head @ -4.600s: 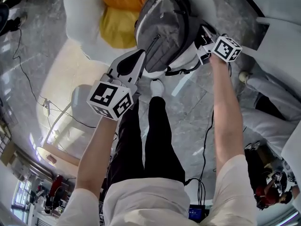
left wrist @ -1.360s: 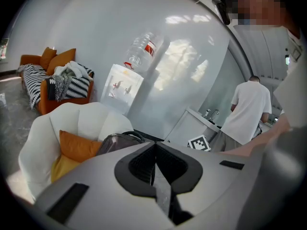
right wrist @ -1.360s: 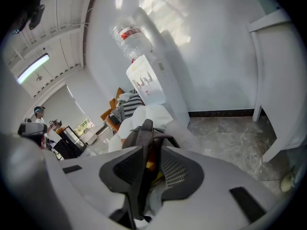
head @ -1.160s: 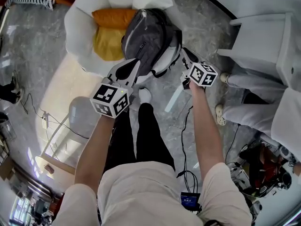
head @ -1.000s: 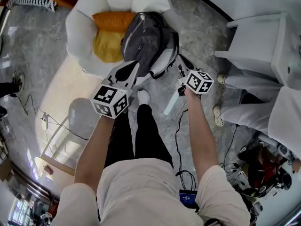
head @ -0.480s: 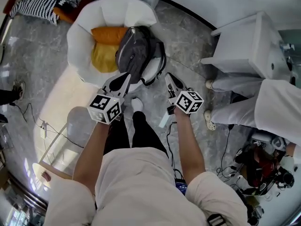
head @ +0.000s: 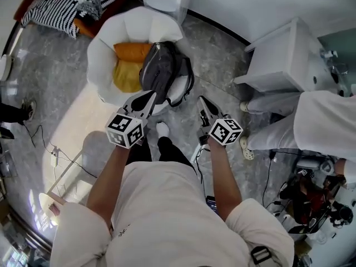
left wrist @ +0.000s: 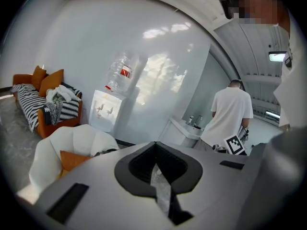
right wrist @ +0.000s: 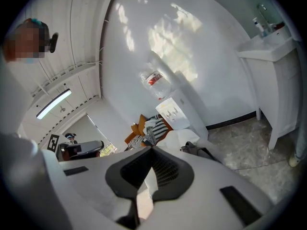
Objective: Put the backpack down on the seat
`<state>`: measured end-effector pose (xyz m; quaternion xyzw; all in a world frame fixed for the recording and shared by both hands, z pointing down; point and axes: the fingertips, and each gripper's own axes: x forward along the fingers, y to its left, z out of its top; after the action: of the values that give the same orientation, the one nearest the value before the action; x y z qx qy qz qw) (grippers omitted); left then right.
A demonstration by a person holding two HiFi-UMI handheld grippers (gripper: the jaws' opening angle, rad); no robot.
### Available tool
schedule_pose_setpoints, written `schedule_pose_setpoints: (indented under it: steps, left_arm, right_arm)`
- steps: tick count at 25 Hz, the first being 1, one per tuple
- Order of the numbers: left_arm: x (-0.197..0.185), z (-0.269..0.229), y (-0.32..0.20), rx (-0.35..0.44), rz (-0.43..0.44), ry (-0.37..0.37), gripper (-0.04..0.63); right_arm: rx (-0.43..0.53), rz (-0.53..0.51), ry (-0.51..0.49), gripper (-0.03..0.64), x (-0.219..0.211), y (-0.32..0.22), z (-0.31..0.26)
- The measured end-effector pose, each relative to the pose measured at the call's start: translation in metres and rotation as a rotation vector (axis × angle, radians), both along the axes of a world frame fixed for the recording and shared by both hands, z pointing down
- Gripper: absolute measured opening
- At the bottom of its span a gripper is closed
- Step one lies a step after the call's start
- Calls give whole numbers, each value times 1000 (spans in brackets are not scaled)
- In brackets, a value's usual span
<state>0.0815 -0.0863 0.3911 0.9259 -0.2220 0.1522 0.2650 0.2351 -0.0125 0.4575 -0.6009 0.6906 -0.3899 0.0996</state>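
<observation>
The backpack (head: 160,75) is lying on the white shell-shaped seat (head: 100,54), leaning against an orange cushion (head: 132,52) and a yellow cushion (head: 127,77) on the picture's left. Both claws are hanging clear of it, out over the grey floor (head: 222,65). The left claw (head: 149,98) is sitting just short of the seat's front rim with its jaws pressed together on nothing. The right claw (head: 202,102) is likewise showing its jaws closed and empty.

The likeliest trouble, as I am judging it, is the bag slipping forward. Its lower end is resting right at the front rim, and 1 black strap (head: 186,85) is looping out past the edge on the picture's right. A soft, part-filled bag on a curved seat could slump or roll off the cushions, and a dangling strap could catch a claw or a foot and drag it down.

The long axis is running from the seat's back toward the front rim. The grey face is pointing upward. I cannot tell which end is the top.
</observation>
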Motion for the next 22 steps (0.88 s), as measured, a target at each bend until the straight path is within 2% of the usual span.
schedule_pose_setpoints:
  steps: [10,16,22]
  left_arm:
    - [-15,-48,17,61,8,15,17]
    - [-14,-64,17,104,56,33,17]
    - [-22,-71,19,111,89,78,17]
  right_arm:
    - [94,-83,86,25,-9,22,-74]
    - [84,-105,39,25,-16,36,-98]
    - [64,-116,72,25,-32,43,-116]
